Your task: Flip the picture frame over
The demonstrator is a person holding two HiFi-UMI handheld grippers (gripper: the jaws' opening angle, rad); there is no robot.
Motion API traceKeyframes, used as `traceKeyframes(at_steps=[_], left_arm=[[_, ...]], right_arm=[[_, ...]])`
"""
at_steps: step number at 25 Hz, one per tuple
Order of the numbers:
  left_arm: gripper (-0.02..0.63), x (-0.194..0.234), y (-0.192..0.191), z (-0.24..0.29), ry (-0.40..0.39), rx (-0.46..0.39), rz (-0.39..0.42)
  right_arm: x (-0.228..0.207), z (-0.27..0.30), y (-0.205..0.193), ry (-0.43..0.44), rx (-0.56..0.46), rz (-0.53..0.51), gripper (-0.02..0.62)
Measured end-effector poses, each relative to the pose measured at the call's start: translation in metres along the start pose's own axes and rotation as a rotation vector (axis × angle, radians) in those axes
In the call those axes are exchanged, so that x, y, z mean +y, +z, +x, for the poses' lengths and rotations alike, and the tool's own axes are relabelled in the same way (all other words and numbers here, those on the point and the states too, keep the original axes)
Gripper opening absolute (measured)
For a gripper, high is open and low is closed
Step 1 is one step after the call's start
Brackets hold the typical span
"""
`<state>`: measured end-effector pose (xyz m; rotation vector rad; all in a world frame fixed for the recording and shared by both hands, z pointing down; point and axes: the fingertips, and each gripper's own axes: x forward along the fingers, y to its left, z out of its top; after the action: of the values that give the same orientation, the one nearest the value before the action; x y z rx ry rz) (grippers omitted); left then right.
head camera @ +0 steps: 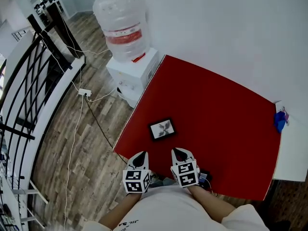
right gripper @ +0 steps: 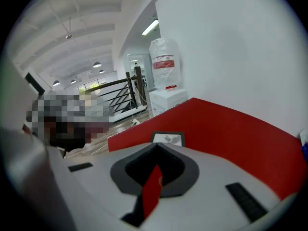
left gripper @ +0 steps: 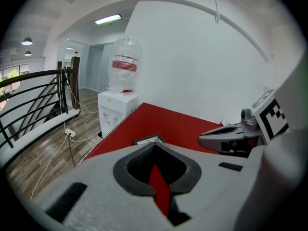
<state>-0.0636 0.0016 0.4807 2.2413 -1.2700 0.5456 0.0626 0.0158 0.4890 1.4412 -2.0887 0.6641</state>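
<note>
The picture frame lies flat on the red counter, in its near left part, close to the left edge. It lies picture side up. It is a small rectangle with a thin black border around a white picture, and the picture has a dark leaf-like or flower-like shape in the middle. It sits slightly askew to the counter's edges. Nothing touches it.

Just nearer than the frame, over the counter's near edge, I hold both tools side by side, pointing towards the far side. The left tool has its jaws closed together with nothing between them; only the red counter shows through the gap behind the tips. The right tool is also fully closed and empty. Both are clear of the frame.

The only container I can see is a large clear water bottle with a red and white label. It stands upside down on a white dispenser, just beyond the counter's far left corner. I cannot tell how much water it holds.

A small blue object sits at the counter's far right, on a white surface next to it; I cannot tell what it is. A white wall runs along the far side. On the left are a wooden floor, a white power strip with trailing cables, and a black railing.
</note>
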Motion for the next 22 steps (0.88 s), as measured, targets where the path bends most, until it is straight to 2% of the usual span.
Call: traceKeyframes(at_steps=[9, 22], left_arm=[[0.006, 0.001, 0.008, 0.001, 0.031, -0.037, 0.005], [0.006, -0.001, 0.009, -0.001, 0.033, -0.044, -0.002]], right_arm=[[-0.003, 0.002, 0.016, 0.008, -0.023, 0.023, 0.005], [-0.006, 0.003, 0.010, 0.004, -0.003, 0.029, 0.005]])
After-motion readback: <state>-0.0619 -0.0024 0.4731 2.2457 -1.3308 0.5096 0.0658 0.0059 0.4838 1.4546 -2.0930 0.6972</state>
